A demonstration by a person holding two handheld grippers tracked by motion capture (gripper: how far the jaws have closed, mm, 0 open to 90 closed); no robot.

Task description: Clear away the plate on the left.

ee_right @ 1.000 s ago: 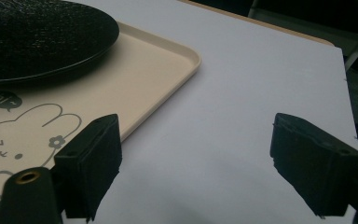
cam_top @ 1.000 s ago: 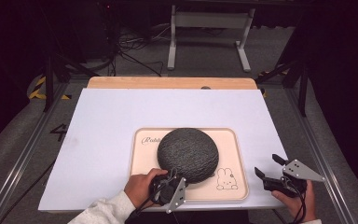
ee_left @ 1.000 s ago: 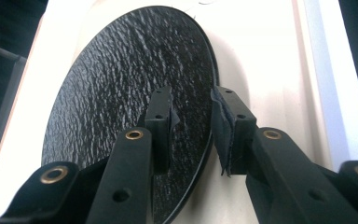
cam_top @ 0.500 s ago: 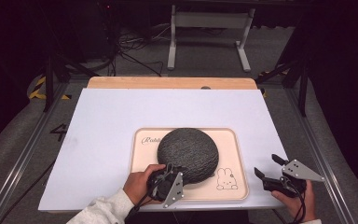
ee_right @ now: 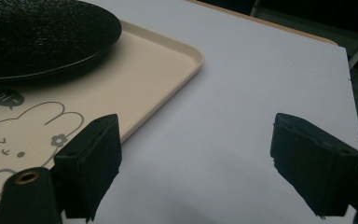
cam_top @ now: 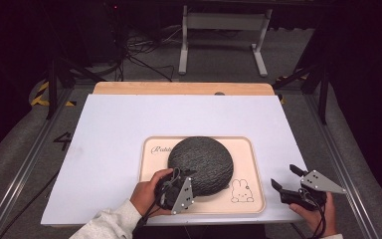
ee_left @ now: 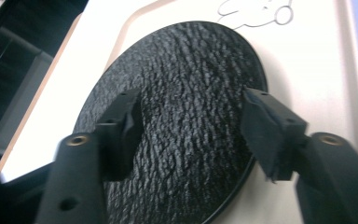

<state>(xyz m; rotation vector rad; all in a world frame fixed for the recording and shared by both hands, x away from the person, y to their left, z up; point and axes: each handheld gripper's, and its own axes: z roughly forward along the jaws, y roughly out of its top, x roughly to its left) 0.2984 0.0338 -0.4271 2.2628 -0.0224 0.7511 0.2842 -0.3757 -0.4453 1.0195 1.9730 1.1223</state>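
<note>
Two grippers work at the counter [cam_top: 104, 149]. The left gripper [cam_top: 186, 175] sits at the near left edge of the black plate [cam_top: 201, 164], which lies upside down on the tray [cam_top: 246, 149], left of its rabbit drawing [cam_top: 241, 191]. Its jaws have just been opening and now stand well apart over the plate's textured surface, holding nothing. The right gripper [cam_top: 286, 178] hovers just off the tray's near right corner, jaws wide open and empty above the white counter.
</note>
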